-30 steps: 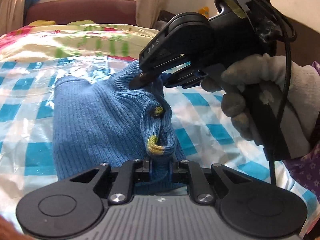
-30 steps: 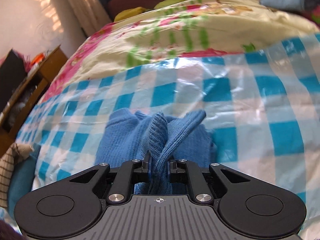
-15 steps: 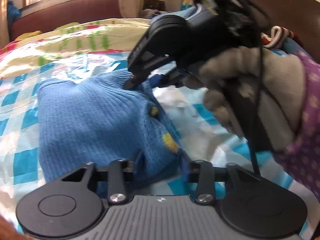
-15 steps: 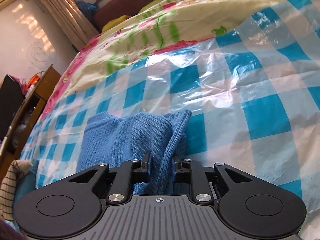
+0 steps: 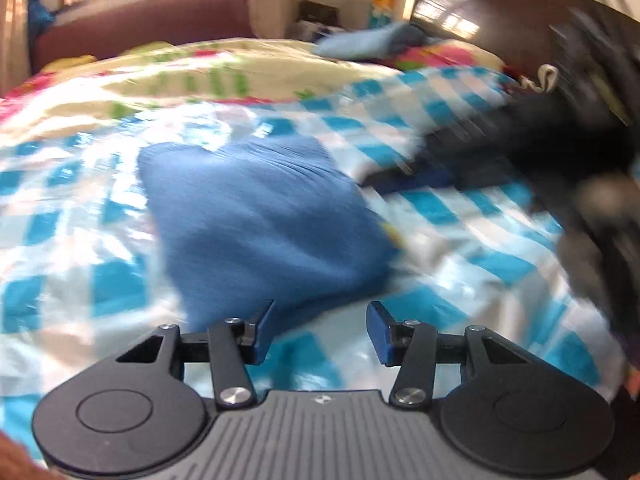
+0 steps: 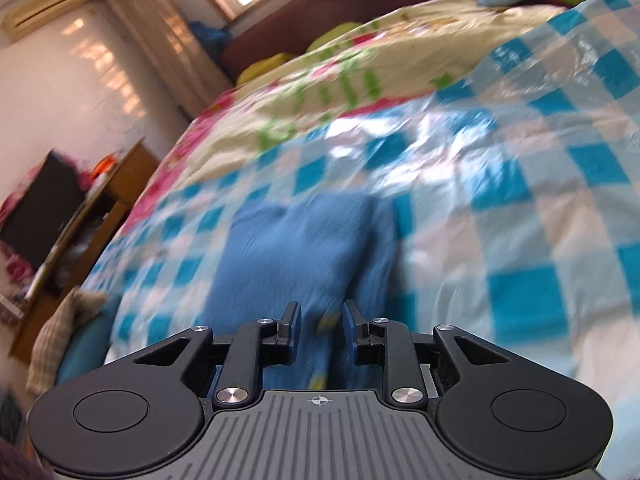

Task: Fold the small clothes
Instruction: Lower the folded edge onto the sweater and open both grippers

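we've let go of the blue ribbed knit garment (image 5: pixel 260 216) since a second ago, now folded mid-frame on the blue-white checkered plastic sheet (image 5: pixel 460 248), left gripper (image 5: pixel 320 330) spread wide, right gripper (image 6: pixel 319 326) parted, both empty

Your left hand-held gripper (image 5: pixel 320 330) sits with its jaws spread wide, nothing between the blue pads. Just ahead, the folded blue knit garment (image 5: pixel 264 224) lies flat on the blue-and-white checked sheet (image 5: pixel 460 248) covering the bed. Your right hand-held gripper (image 5: pixel 404 172) shows as a dark blur at right, jaw state unreadable.
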The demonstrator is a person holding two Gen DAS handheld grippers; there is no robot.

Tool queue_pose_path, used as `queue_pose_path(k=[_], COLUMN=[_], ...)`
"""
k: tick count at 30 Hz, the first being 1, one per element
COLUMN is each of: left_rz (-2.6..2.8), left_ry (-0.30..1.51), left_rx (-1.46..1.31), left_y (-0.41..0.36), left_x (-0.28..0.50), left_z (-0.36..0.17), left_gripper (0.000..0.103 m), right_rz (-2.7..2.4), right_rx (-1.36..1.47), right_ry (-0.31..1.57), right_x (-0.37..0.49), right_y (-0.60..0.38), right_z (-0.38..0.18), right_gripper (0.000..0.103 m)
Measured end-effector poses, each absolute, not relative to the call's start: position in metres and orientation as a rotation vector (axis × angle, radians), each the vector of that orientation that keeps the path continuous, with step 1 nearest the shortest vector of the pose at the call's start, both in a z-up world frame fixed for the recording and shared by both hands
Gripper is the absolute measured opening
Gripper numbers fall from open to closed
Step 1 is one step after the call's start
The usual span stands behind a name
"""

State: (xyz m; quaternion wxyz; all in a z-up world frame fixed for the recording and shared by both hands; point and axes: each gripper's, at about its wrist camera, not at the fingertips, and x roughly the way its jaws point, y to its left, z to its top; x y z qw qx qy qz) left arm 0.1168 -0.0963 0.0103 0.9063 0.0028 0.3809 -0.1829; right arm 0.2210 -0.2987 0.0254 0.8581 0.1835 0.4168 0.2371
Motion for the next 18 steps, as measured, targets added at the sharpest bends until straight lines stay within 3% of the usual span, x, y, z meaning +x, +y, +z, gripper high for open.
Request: queue_pose_path(k=[4, 6, 8, 14, 16, 18], left_rz=[-0.306, -0.255, -0.198, -0.162, -0.168, -0.174], left_ry=[0.777, 0.781, 0.794, 0.873, 0.847, 0.813], left_rx=[0.024, 0.046, 0.039, -0.056, -0.027, -0.007], left_y=[-0.084, -0.079, -0.070, -0.045, -0.046, -0.047], left_x=[0.134, 0.142, 0.149, 0.155, 0.153, 0.152], left_z=[0.008, 0.001, -0.003, -0.017, -0.010, -0.001], left_gripper=[0.053, 0.053, 0.053, 0.054, 0.054, 0.054], right_rz=[0.507, 0.471, 0.450, 0.436, 0.440, 0.425], right_rx=[0.333, 0.326, 0.375, 0.416, 0.399, 0.347], right_ry=[0.925, 0.965, 0.985, 1.019, 1.010, 0.989], right_x=[0.213, 0.216, 0.213, 0.200, 0.197, 0.193], right_y=[-0.286, -0.286, -0.294, -0.302, -0.302, -0.301], right_z=[0.012, 0.001, -0.006, -0.022, -0.012, 0.003], right_gripper=[0.023, 0.008, 0.007, 0.007, 0.016, 0.017])
